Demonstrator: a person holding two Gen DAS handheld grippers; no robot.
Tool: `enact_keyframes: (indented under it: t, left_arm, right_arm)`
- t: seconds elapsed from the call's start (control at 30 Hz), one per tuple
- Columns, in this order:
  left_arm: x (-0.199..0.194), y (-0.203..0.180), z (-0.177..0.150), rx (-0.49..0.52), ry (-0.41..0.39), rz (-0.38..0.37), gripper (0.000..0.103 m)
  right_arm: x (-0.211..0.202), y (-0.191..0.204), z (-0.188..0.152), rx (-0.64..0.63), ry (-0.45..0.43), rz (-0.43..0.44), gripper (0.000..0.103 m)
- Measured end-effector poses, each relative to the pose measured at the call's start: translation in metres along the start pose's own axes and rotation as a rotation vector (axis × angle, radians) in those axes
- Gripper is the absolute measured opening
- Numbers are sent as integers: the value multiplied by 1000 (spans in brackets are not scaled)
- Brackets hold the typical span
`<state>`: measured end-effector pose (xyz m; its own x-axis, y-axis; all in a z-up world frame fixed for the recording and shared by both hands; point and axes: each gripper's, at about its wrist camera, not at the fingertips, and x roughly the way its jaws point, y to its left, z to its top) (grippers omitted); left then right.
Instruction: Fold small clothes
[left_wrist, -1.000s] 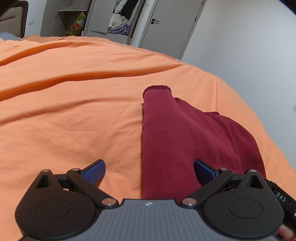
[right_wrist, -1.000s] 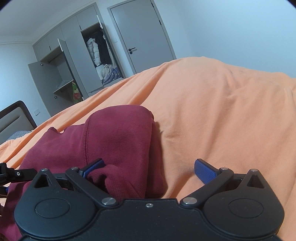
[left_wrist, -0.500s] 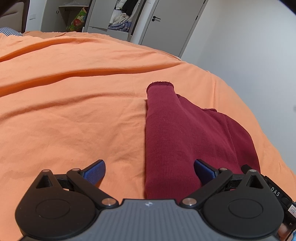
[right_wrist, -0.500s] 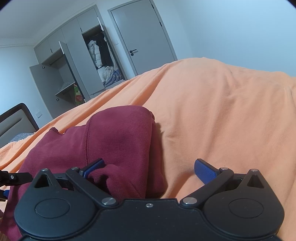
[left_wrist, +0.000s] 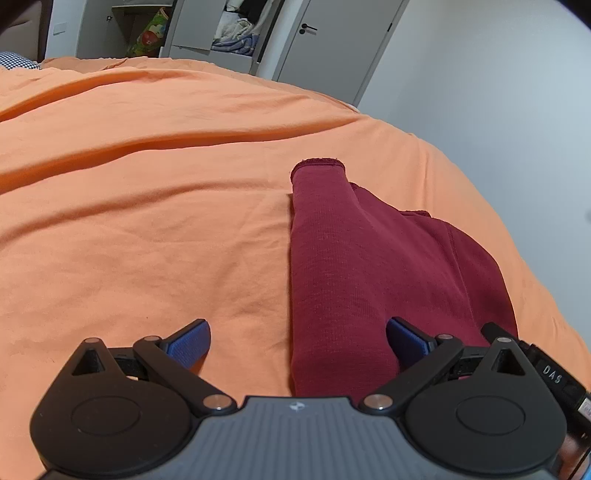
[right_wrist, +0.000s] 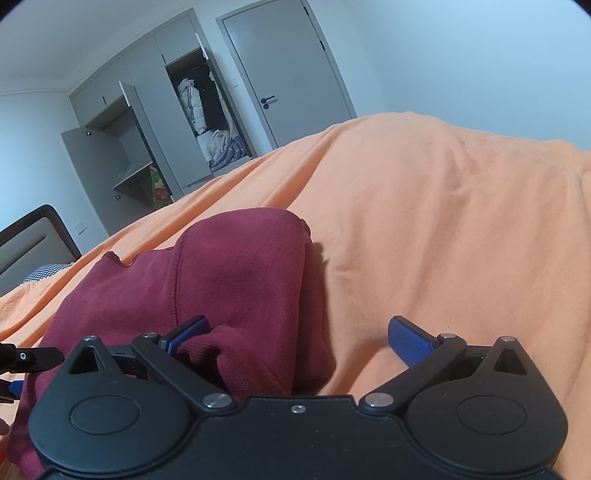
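Observation:
A dark red knit garment (left_wrist: 351, 266) lies folded on the orange bed sheet (left_wrist: 147, 184), one sleeve laid straight along its left side with the cuff at the far end. My left gripper (left_wrist: 298, 338) is open, its jaws straddling the sleeve's near end, one blue pad on the sheet, the other over the cloth. In the right wrist view the garment (right_wrist: 236, 273) is a thick bundle. My right gripper (right_wrist: 298, 334) is open around the bundle's near right corner, holding nothing. Part of the left gripper (right_wrist: 22, 360) shows at the left edge.
The orange sheet (right_wrist: 443, 221) covers the whole bed and falls away at the right. An open grey wardrobe (right_wrist: 192, 114) with clothes, a closed door (right_wrist: 288, 70) and a headboard (right_wrist: 33, 236) lie beyond the bed.
Both views have shifted slightly: the left gripper has tilted down a little and edged back. The garment has not moved and both grippers stay open.

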<state>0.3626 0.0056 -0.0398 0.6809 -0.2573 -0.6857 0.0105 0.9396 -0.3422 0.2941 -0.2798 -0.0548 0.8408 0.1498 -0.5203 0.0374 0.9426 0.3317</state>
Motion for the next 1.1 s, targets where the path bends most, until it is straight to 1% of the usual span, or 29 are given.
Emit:
enact_keyframes:
  t: [0.13,0.27,0.33,0.37,0.4,0.43,0.47,0.5,0.53,0.6,0.63,0.67,0.7,0.73,0.77,0.8,0.83,0.87,0.9,1.0,1.1]
  left_arm:
    - [-1,2,5,17,23,-22,102]
    - [1,5,9,28,38,-58,102]
    - [0,4,9,33,38,-75,97]
    - [0,2,10,36,41,-90,90]
    - [-1,1,10,36,44,-106,81]
    - [-1,0,11,37,49,-126,76]
    - [-1,-2,12,38,54,-145,66]
    - [-1,-4,14,37,60,-162,59]
    - [-1,-6,15,37,65,-168,58]
    - [-1,-10,17,48,71,-155,56]
    - [-2,-10,17,54,73,-149,55]
    - [-2,-11,17,57,74,-148,51]
    - [-3,-12,17,59,71,-148,43]
    - [-5,-13,17,60,64,-151,39]
    - [-8,-15,18,65,55,-151,32]
    - [-11,-17,18,77,40,-143,27]
    - [-15,-19,19,95,27,-138,26]
    - [-20,-21,21,109,13,-141,25]
    - [-25,-21,23,113,2,-149,24]
    - [-37,-20,32,113,-15,-172,23]
    - [-56,-19,39,150,-67,-137,23]
  right_arm:
    - [-2,2,12,0,34,20,102]
    - [-1,-9,24,88,63,102,103]
    - [3,-13,28,104,89,117,101]
    - [6,-12,29,96,101,110,97]
    - [7,-11,29,80,108,93,90]
    - [8,-9,29,67,110,86,87]
    - [8,-7,29,60,112,92,82]
    - [8,-6,29,59,114,101,74]
    - [7,-5,28,63,117,110,71]
    - [6,-3,29,64,120,106,64]
    - [5,-2,29,61,121,104,62]
    - [4,-2,30,58,123,103,60]
    - [3,-2,31,56,125,102,58]
    - [2,-2,31,54,127,100,57]
    - [1,-2,31,51,127,98,53]
    - [-1,0,31,45,126,96,44]
    - [-2,0,32,37,125,98,38]
    - [-4,2,32,33,121,108,24]
    - [-6,2,33,37,116,131,21]
    - [-18,13,40,0,84,131,19]
    - [-29,27,50,-17,43,163,18]
